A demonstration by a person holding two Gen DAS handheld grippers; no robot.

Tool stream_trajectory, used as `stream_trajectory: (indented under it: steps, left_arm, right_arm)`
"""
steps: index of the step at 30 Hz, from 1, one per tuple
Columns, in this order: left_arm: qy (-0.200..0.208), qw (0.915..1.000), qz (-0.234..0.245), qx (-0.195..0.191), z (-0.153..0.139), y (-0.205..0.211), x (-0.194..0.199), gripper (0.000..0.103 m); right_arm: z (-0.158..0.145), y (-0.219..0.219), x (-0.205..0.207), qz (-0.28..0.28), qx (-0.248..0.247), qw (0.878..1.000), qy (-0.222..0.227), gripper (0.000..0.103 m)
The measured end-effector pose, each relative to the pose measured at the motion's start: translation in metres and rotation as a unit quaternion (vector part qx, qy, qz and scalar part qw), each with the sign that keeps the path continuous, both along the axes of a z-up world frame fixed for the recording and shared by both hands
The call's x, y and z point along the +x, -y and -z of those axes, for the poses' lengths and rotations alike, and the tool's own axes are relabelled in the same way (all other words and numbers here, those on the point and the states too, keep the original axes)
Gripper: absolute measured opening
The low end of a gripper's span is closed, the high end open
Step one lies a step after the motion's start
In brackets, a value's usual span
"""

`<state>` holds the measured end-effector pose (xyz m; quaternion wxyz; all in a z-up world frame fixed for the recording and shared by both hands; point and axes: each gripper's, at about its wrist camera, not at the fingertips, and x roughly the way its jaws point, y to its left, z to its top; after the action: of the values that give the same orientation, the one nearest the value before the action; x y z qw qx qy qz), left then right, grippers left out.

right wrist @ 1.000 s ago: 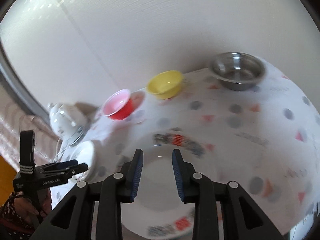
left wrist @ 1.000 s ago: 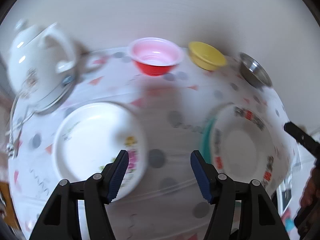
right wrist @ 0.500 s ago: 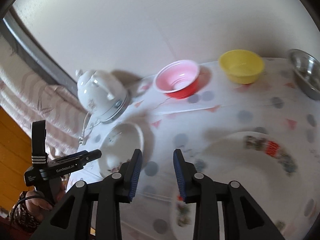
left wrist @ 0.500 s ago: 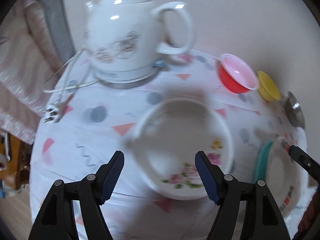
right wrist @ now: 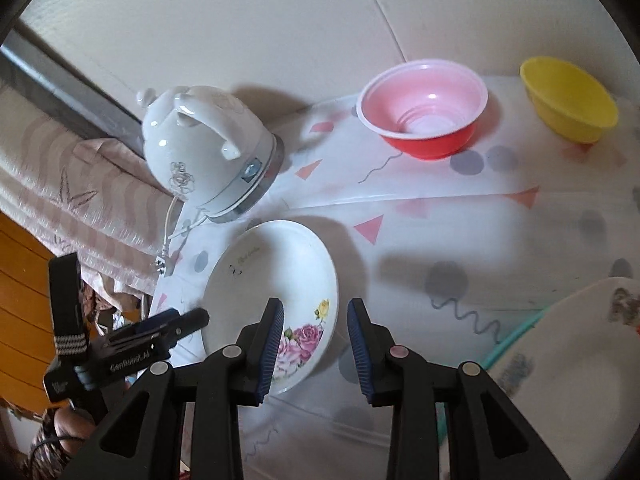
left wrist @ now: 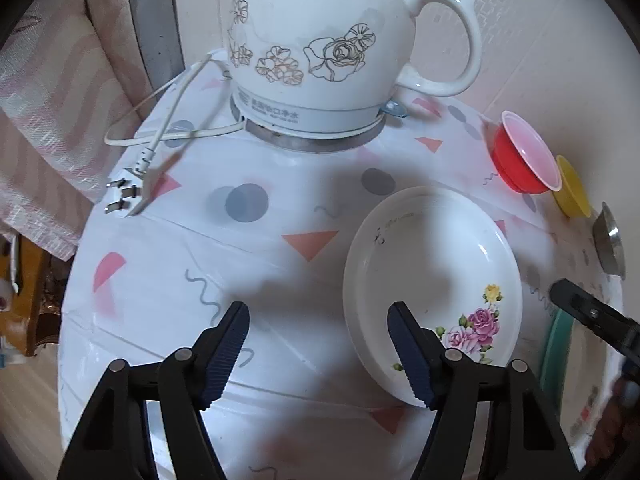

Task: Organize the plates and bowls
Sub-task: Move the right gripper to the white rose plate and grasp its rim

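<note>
**White rose plate between two empty hand-held grippers**

White and rimmed, the rose plate (left wrist: 432, 276) lay flat on the bench (left wrist: 240, 264), just in front of the kettle (left wrist: 320, 52). The left hand-held gripper (left wrist: 318, 354) pointed steeply down at the bench, its jaws standing wide; they had just been opening and then eased in a little, with nothing between them. Its right finger (left wrist: 408, 354) overlapped the near edge of the rose plate in the view, but contact could not be told. The right hand-held gripper (right wrist: 316, 348) also sloped down toward the rose plate (right wrist: 272, 304), jaws narrowly parted and empty, the plate's near right rim showing in the gap between the pads.

Bare patterned cloth lay left of the rose plate, reaching to the bench's left edge, where the kettle's plug (left wrist: 126, 196) and cord rested. Right of the rose plate stood a larger plate (right wrist: 568, 360) with a teal rim, close beside it but apart. Beyond the rose plate, against the wall, sat a red bowl (right wrist: 424, 112) and a yellow bowl (right wrist: 568, 96), with open cloth in between.

The larger plate was cut off by the frame edge in both views. A metal bowl (left wrist: 610, 240) showed only as a sliver at the right of the left wrist view. The hand under the left hand-held gripper (right wrist: 168, 326) was mostly hidden.
</note>
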<state>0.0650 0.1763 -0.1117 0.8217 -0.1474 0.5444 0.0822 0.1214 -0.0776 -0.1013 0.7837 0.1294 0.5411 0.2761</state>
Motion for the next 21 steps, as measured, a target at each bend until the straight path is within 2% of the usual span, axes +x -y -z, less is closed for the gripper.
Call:
stream_trajectory:
  steps: [12, 16, 21]
  left_arm:
    - [-0.021, 0.9994, 0.024, -0.016, 0.015, 0.007, 0.008, 0.057]
    - [-0.023, 0.9992, 0.030, -0.014, 0.018, 0.009, 0.009, 0.048]
    - [-0.021, 0.9989, 0.040, -0.012, 0.019, 0.013, 0.012, 0.045]
  right_arm:
    - [0.023, -0.009, 0.011, 0.006, -0.014, 0.999, -0.031, 0.034]
    - [0.026, -0.013, 0.012, 0.003, -0.017, 0.999, -0.031, 0.033]
    - [0.030, -0.018, 0.013, 0.000, -0.016, 0.999, -0.035, 0.029]
